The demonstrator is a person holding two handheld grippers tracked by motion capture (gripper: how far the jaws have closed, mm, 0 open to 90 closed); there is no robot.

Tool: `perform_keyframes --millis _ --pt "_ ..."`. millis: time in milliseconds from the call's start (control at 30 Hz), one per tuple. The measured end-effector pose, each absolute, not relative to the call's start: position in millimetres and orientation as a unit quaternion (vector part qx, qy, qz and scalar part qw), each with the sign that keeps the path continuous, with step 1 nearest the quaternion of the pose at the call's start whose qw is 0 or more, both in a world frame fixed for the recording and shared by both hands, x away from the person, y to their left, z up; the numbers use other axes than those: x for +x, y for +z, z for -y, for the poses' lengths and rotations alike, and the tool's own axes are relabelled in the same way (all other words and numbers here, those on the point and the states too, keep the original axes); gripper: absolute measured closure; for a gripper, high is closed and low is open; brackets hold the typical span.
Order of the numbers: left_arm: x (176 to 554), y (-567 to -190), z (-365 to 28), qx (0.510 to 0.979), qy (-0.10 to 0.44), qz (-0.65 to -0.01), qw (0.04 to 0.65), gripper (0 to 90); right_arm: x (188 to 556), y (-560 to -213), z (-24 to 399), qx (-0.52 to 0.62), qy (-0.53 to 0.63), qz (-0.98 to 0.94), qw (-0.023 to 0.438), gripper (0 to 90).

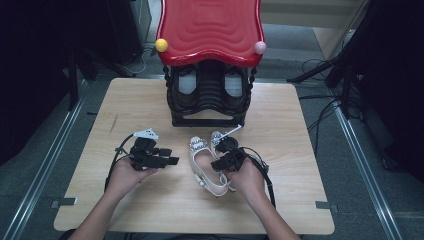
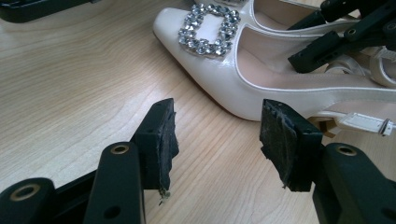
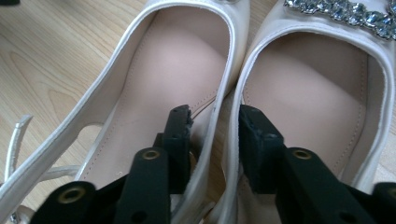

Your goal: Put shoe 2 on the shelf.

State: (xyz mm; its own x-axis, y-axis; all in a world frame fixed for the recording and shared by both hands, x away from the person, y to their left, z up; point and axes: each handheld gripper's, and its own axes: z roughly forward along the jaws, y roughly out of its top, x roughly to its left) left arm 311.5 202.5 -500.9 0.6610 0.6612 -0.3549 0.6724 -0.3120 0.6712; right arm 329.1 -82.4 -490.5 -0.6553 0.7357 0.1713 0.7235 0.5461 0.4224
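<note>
Shoes (image 2: 261, 79): cream, glossy patent-like upper, smooth matt lining (image 3: 182, 70); faceted glassy stones on buckle (image 2: 208, 28). Table (image 2: 70, 93): pale wood grain, matt. Gripper pads (image 2: 167, 140): rough black foam, frayed. Rack roof (image 1: 210, 27): glossy red plastic.

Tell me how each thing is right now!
Left shoe: upright on the table, beside its pair.
Right shoe: upright, sides touching the left shoe.
Left tongs: open, empty, just above the table.
Right tongs: one jaw inside each shoe, around the two inner walls; pads not yet pressing.
Rack: standing, dark shoes inside.
</note>
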Motion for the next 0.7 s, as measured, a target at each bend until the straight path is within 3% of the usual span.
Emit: perform_keyframes --millis 167,367,700 --pt "310.8 -499.3 -208.4 0.806 -0.003 -0.415 0.422 45.9 332.9 -488.2 82.5 0.417 0.231 -0.879 0.008 82.3" --pt "315.4 -503.9 -215.5 0.801 -0.010 -0.427 0.420 46.2 342.0 -487.2 91.5 0.403 0.240 -0.883 -0.029 84.5" --pt "318.4 -505.6 -224.6 0.795 -0.004 -0.437 0.420 46.1 351.1 -468.3 91.7 0.307 0.190 -0.933 -0.009 85.6"
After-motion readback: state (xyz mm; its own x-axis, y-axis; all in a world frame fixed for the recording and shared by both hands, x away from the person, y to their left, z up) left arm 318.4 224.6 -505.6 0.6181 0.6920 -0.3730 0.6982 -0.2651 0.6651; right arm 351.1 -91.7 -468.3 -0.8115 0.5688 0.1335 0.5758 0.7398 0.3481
